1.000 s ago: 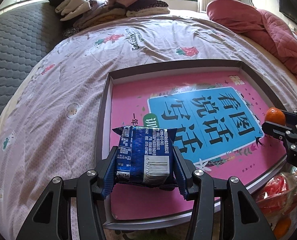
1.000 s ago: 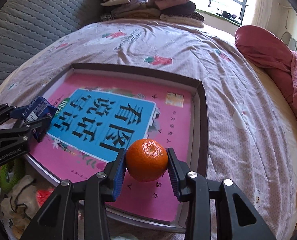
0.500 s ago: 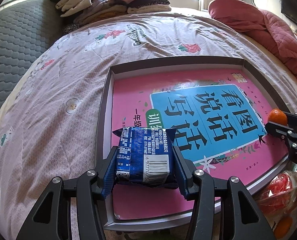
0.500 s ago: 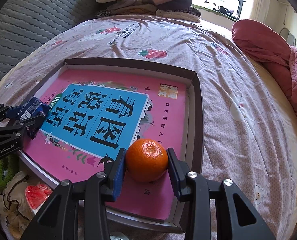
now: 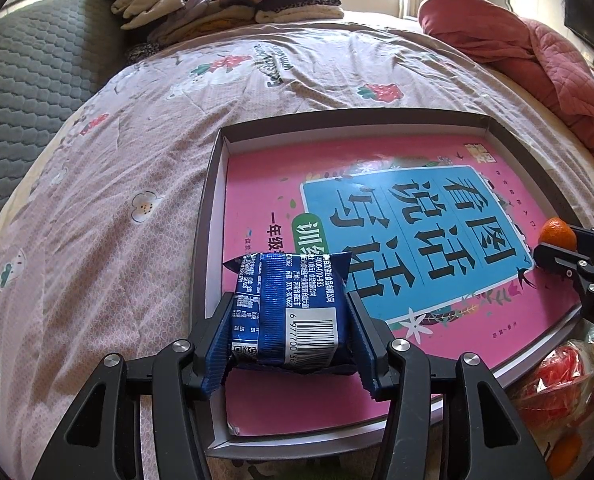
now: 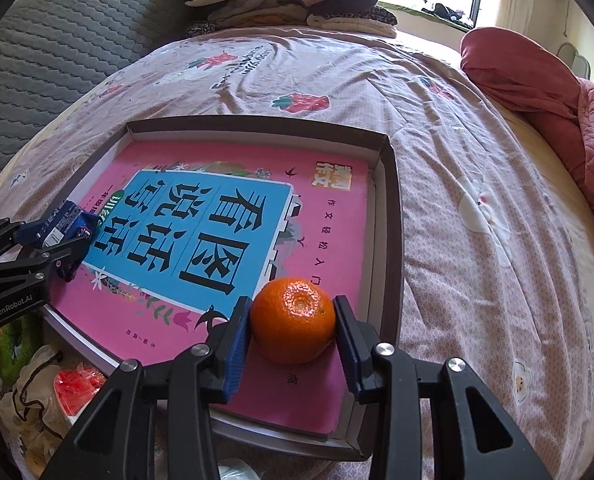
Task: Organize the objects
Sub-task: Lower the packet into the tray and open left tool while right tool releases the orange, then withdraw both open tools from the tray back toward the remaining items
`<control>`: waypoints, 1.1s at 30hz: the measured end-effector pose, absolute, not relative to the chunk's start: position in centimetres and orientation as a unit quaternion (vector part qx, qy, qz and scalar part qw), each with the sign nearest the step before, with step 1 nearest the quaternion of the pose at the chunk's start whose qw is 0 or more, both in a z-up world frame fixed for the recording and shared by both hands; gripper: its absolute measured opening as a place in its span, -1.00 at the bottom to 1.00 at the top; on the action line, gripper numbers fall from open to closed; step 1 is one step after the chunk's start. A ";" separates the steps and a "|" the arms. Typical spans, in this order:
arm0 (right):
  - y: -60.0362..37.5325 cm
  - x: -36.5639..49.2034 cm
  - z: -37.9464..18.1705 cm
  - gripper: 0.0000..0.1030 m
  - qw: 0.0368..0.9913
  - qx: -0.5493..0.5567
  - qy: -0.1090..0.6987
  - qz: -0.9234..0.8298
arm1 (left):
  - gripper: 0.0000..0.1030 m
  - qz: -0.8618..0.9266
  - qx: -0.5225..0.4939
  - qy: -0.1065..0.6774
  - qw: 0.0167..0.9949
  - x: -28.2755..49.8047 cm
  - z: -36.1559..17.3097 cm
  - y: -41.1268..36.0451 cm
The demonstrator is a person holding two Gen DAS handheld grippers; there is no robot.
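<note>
My left claw [image 5: 289, 330] clamps the blue snack packet [image 5: 291, 310] (light, crinkly, crushable) over the tray's [image 5: 213, 184] near corner; my right claw [image 6: 293, 330] pinches the tangerine [image 6: 293, 320], round, soft-skinned, likely to roll.

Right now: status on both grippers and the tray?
Left gripper shut on blue snack pack. Right gripper shut on orange. Both over tray, on pink book. Nothing blocking.
</note>
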State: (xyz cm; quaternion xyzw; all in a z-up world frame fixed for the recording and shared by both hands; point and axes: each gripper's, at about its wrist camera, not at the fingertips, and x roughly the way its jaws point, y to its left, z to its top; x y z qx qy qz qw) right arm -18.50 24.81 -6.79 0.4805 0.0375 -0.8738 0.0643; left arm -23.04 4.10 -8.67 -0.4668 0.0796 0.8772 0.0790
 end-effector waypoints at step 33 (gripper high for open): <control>24.4 -17.3 -3.4 -0.07 0.065 0.442 0.041 -0.893 | 0.32 0.888 -0.446 0.069 0.087 -20.7 -4.6 4.2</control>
